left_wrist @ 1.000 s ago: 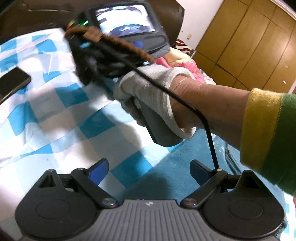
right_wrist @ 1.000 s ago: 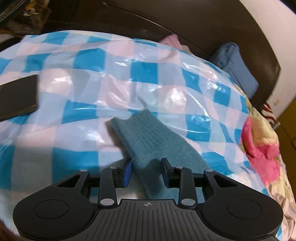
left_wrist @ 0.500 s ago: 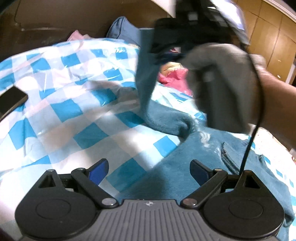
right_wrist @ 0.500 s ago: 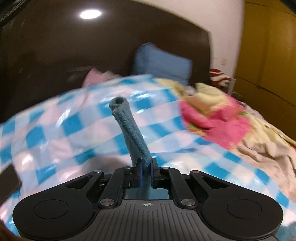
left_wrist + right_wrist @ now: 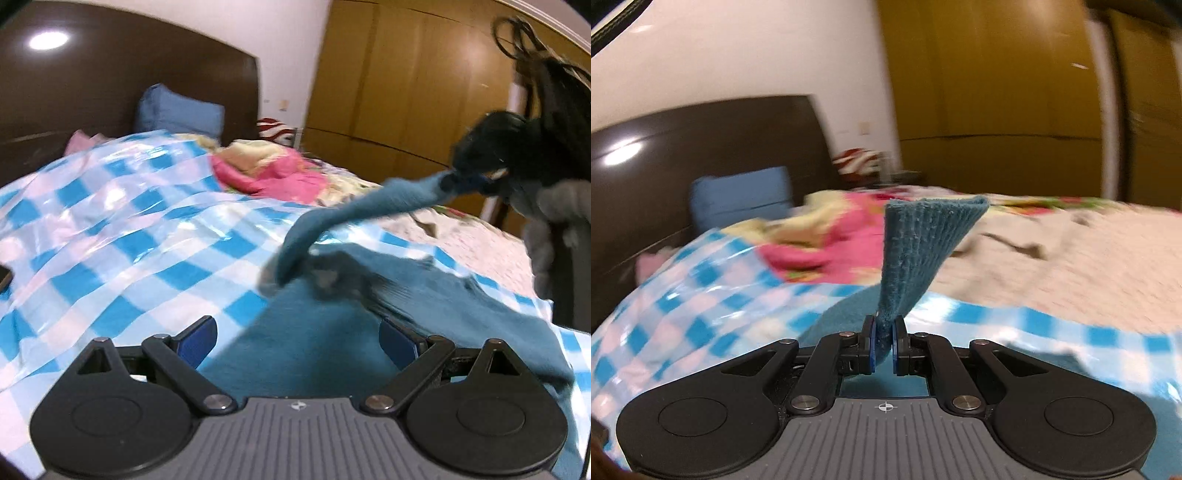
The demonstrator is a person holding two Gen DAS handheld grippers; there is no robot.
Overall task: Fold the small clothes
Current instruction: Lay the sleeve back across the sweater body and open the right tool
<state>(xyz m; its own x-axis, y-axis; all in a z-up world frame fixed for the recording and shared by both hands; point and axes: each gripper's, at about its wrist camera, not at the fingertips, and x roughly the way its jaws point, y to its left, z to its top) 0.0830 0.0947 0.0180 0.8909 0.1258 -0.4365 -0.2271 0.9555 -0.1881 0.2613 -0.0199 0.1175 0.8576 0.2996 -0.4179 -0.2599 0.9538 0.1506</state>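
A small teal knitted garment (image 5: 436,295) lies on the blue-and-white checked sheet (image 5: 122,236). One sleeve (image 5: 354,214) stretches up and to the right, pinched at its cuff by my right gripper (image 5: 476,181), seen blurred at the right edge. In the right wrist view that gripper (image 5: 884,338) is shut on the ribbed cuff (image 5: 919,243), which stands up between the blue pads. My left gripper (image 5: 295,338) hovers low over the garment's body, jaws wide open with nothing between them.
A pink and cream bundle of cloth (image 5: 266,170) lies behind the sheet, a blue pillow (image 5: 177,110) leans on the dark headboard (image 5: 110,74). Wooden wardrobe doors (image 5: 406,92) stand beyond the bed. A cream bedspread (image 5: 1071,251) covers the right side.
My right gripper closed on the sleeve cuff, lifted it off the sheet and carried it up and to the right. The left gripper shifted slightly and rolled, still open.
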